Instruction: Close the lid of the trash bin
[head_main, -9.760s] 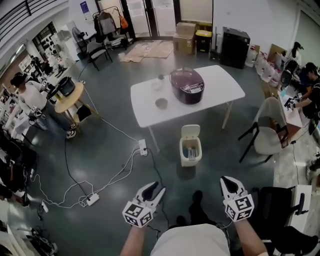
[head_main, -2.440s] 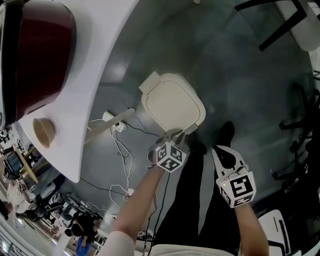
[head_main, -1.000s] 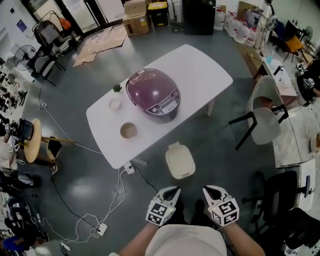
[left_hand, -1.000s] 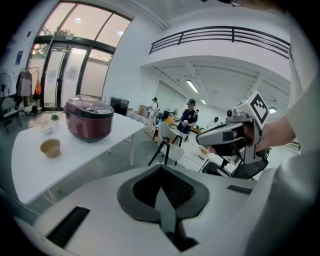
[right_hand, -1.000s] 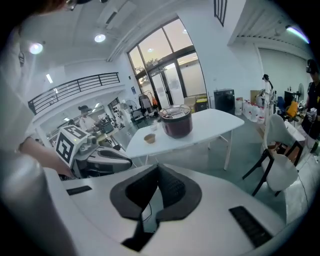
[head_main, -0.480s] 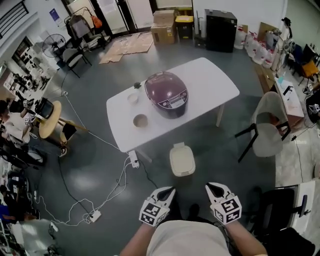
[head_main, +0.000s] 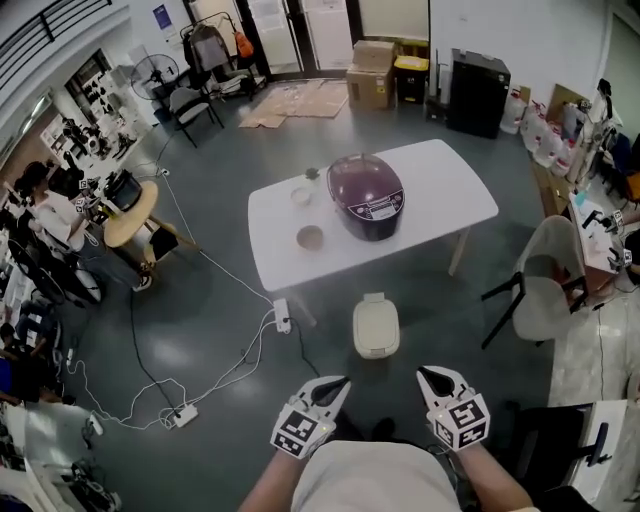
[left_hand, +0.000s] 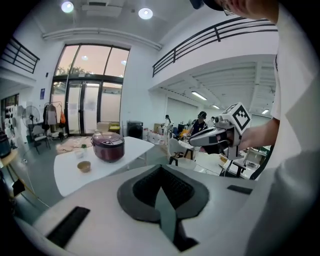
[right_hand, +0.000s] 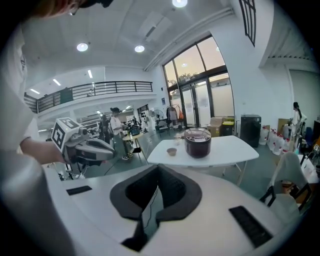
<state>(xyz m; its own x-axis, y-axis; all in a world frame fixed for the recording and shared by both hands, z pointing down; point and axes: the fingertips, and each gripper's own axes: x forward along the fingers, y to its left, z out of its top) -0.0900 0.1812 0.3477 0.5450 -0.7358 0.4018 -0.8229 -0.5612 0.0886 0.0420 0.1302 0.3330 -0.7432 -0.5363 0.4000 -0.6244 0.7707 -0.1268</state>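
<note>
The cream trash bin (head_main: 375, 326) stands on the grey floor in front of the white table (head_main: 445, 180), its lid down flat. Both grippers are held up near my body, well short of the bin and touching nothing. My left gripper (head_main: 340, 381) is shut and empty; its jaws meet in the left gripper view (left_hand: 160, 170). On the other side, my right gripper (head_main: 425, 373) also looks shut with nothing in it (right_hand: 157, 170). Each gripper shows in the other's view: the right gripper (left_hand: 197, 142) and the left gripper (right_hand: 109, 151).
A purple rice cooker (head_main: 368, 195), a bowl (head_main: 310, 237) and a small cup (head_main: 301, 195) sit on the table. A power strip (head_main: 281, 316) with cables lies left of the bin. A chair (head_main: 545, 295) stands to the right. People work at the room's edges.
The bin's lid stood open at first, then my left gripper rested on the closed lid. Since then both grippers have drawn back and up, away from the bin.
</note>
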